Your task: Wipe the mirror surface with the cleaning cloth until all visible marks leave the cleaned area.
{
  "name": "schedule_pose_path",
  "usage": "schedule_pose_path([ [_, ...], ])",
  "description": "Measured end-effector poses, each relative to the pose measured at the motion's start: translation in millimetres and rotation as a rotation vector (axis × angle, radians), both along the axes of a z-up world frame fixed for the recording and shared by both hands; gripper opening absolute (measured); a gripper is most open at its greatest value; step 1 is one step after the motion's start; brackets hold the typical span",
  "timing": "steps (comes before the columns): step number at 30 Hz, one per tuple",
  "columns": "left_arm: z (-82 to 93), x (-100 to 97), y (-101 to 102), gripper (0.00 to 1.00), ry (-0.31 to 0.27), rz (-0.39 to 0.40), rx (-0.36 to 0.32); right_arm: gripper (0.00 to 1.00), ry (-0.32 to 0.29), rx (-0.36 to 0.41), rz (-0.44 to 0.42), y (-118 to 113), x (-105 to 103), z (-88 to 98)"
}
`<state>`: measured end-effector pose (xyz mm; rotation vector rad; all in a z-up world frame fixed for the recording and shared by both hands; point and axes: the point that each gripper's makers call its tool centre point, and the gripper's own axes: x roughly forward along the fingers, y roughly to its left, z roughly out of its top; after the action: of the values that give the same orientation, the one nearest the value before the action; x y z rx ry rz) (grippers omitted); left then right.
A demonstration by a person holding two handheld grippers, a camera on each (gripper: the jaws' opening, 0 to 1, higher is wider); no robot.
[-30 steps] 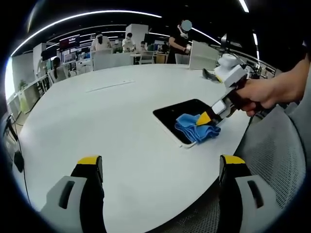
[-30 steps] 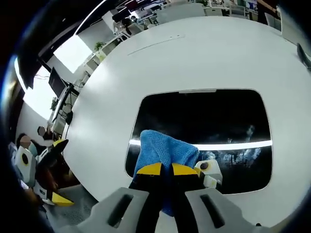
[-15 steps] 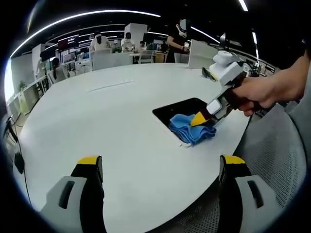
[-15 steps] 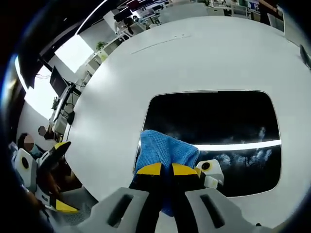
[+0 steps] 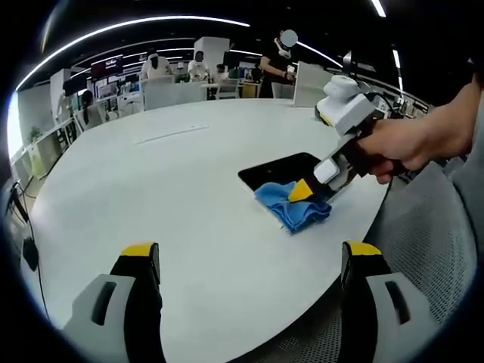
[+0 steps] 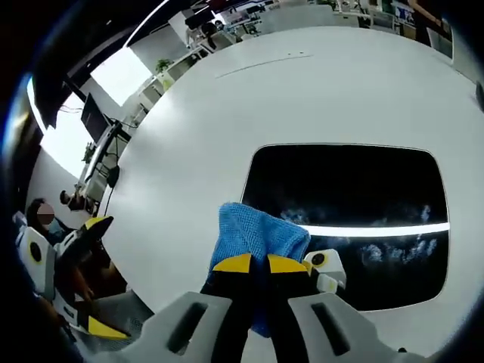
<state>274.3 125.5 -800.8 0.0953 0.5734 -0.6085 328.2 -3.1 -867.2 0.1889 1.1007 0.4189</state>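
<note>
the right gripper (image 6: 252,264) is clenched on the blue cleaning cloth (image 6: 253,234), which overhangs the mirror (image 6: 355,204) edge onto the white surface (image 6: 197,128). wiping step underway; smudges remain, so sweep back inward. left gripper (image 5: 249,261) hangs released.

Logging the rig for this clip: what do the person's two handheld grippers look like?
Both grippers match. The left gripper has pale grey arms with dark slots, black inner faces and yellow tips. The right gripper has the same black tongs with yellow tips on a white and black body, gripped by a bare hand; no sleeve can be made out.
</note>
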Motion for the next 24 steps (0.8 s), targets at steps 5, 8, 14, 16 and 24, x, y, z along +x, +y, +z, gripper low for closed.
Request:
schedule_pose_path([
  [5, -0.5, 0.5, 1.3, 0.99, 0.002, 0.008, 0.002, 0.00, -0.004, -0.003, 0.008, 0.5, -0.1, 0.1],
  [8, -0.4, 1.0, 1.5, 0.99, 0.003, 0.012, 0.000, 0.00, -0.011, -0.006, 0.022, 1.3, -0.1, 0.4],
  [14, -4.0, -1.4, -1.3, 0.99, 0.022, -0.002, 0.005, 0.00, -0.009, -0.003, 0.027, 1.6, -2.1, 0.4],
  [16, -4.4, -2.4, -2.4, 0.99, 0.023, -0.010, 0.009, 0.00, -0.012, -0.003, 0.028, 1.5, -2.1, 0.4],
  [24, -3.5, -1.3, -0.3, 0.99, 0.018, -0.001, 0.005, 0.00, -0.010, -0.002, 0.039, 2.6, -0.5, 0.1],
])
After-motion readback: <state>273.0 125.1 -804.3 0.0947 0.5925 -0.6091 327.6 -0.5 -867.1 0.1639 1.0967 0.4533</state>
